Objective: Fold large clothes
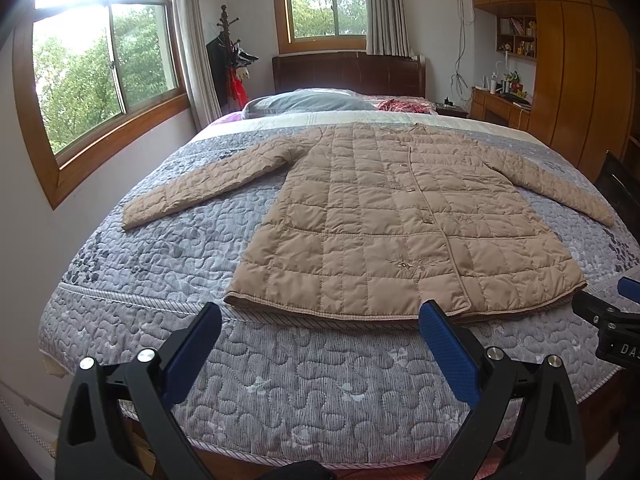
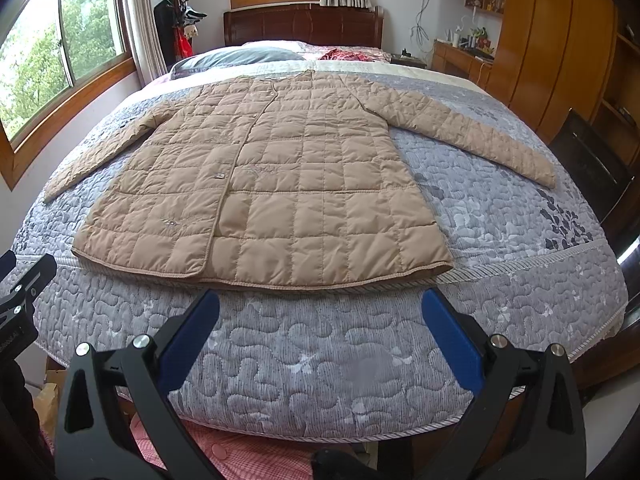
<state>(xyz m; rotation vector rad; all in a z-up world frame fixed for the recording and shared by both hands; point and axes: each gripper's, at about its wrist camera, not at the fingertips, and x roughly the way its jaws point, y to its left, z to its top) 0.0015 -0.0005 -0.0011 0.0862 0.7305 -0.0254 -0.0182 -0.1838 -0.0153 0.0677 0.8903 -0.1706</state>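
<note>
Left gripper point(image 1: 320, 322) sat wide open at the foot of the bed, blue pads point(image 1: 448, 348) spread apart, nothing between them. Right gripper point(image 2: 320, 308) was the same: fully spread, empty, hovering over the grey quilted bedspread point(image 2: 320, 360).

Tan quilted coat point(image 1: 400, 220) lay flat on the bedspread, front up and closed, collar toward the dark wooden headboard point(image 1: 348, 72), hem toward both grippers. Both sleeves were spread out to the sides, left sleeve point(image 1: 200, 184) angled toward the window point(image 1: 100, 72) side, right sleeve point(image 2: 460, 128) toward the wooden wardrobe point(image 2: 560, 40) side.

Relative position: hem ran just beyond the fingertips of each gripper, in no visible contact. In the left wrist view the coat's front overlap edge lined up near the right-hand pad; hem's left corner was just past the left-hand pad. In the right wrist view the hem's right corner point(image 2: 444, 264) sat just ahead of the right-hand pad.

Right gripper's body showed at the right edge of the left wrist view, so the two were side by side, apart.

Grey pillow point(image 1: 304, 102) and a red patterned cloth point(image 1: 400, 105) lay near the headboard, well clear of the coat.
</note>
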